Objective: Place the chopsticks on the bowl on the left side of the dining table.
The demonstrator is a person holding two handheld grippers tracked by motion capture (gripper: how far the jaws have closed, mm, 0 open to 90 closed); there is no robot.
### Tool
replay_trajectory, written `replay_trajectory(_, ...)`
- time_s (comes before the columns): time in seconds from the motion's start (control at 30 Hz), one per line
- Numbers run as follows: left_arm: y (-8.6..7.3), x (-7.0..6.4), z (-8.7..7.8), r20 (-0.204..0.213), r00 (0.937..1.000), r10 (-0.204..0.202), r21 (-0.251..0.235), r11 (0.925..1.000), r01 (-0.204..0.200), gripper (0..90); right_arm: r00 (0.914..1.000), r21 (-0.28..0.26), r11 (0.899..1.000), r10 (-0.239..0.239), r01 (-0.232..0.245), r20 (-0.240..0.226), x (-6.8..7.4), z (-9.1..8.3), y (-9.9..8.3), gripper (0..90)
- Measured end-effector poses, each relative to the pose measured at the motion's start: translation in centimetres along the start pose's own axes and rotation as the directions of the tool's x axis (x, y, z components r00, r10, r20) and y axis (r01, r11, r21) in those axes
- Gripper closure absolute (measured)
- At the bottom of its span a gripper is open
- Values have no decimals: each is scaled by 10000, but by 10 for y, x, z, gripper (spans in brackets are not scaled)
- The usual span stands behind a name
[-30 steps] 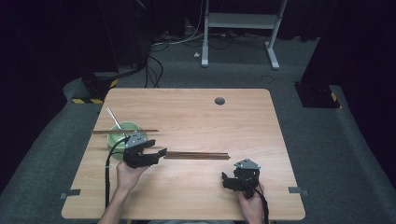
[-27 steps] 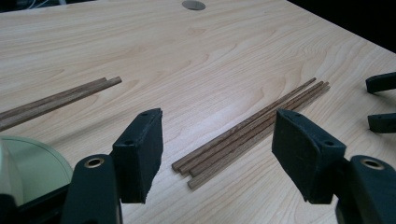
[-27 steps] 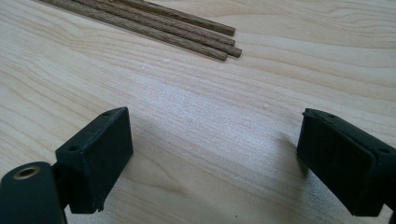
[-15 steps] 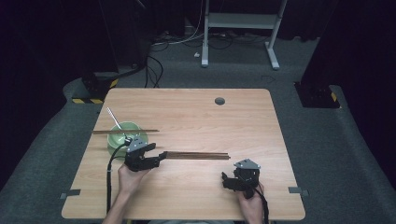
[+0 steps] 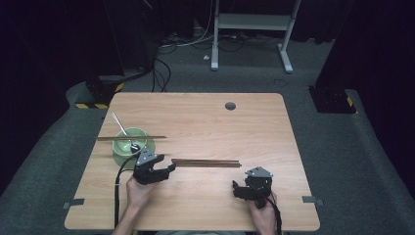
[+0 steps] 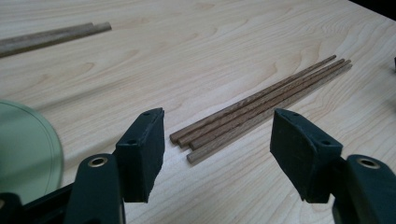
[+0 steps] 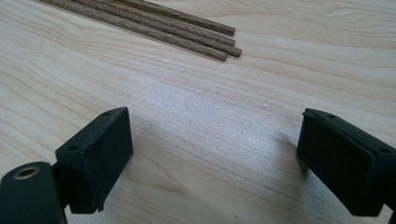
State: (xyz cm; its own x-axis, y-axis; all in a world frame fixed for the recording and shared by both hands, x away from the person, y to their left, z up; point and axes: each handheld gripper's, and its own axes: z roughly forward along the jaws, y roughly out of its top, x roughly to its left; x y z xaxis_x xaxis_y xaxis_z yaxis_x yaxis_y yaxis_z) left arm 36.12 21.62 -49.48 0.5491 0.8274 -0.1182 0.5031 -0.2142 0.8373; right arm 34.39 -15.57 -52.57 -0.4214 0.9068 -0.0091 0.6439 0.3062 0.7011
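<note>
Slid rightward and nearer since a second ago, the left gripper (image 5: 169, 169), off the green bowl (image 5: 125, 147) and up to the near-left end of the chopstick bundle (image 5: 205, 163). Right gripper (image 5: 236, 188) unchanged, parked near the front edge of the wooden table (image 5: 244, 122).

Left gripper view: jaws spread wide, black pads (image 6: 142, 151) standing either side of the bundle's cut ends, nothing pinched between them. Four brown sticks (image 6: 261, 105) lying flat, side by side and touching, running away to the far right across the pale grain. Ends just ahead of the pads, not quite level with one another. Edge of the green bowl (image 6: 25, 149) peeking in at the left, close beside the left pad. Another pair of sticks (image 6: 51, 37) far off at the upper left, well apart from the bundle.

High view: that second pair (image 5: 131, 138) resting across the bowl's rim, pointing left and right. Metal spoon (image 5: 123, 131) standing in the bowl, handle leaning up to the far left. Bundle lying flat in the middle of the table, between the two grippers, its left end at the left gripper's tips.

Right gripper view: jaws wide apart as well, bare wood between the pads (image 7: 95, 156), gripping nothing. Right-hand ends of the bundle (image 7: 187, 32) visible beyond, at the top, clear of both pads. Right hand (image 5: 262, 213) low at the table's near edge, left hand (image 5: 138, 191) behind its gripper.
</note>
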Motion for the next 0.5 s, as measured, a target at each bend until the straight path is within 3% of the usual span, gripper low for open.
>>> replay_trajectory(0.5,-11,4,11,-370,9992,-120,411,9991,135,353,10000,0,10000,1,-1,-1,0,0,0,101)
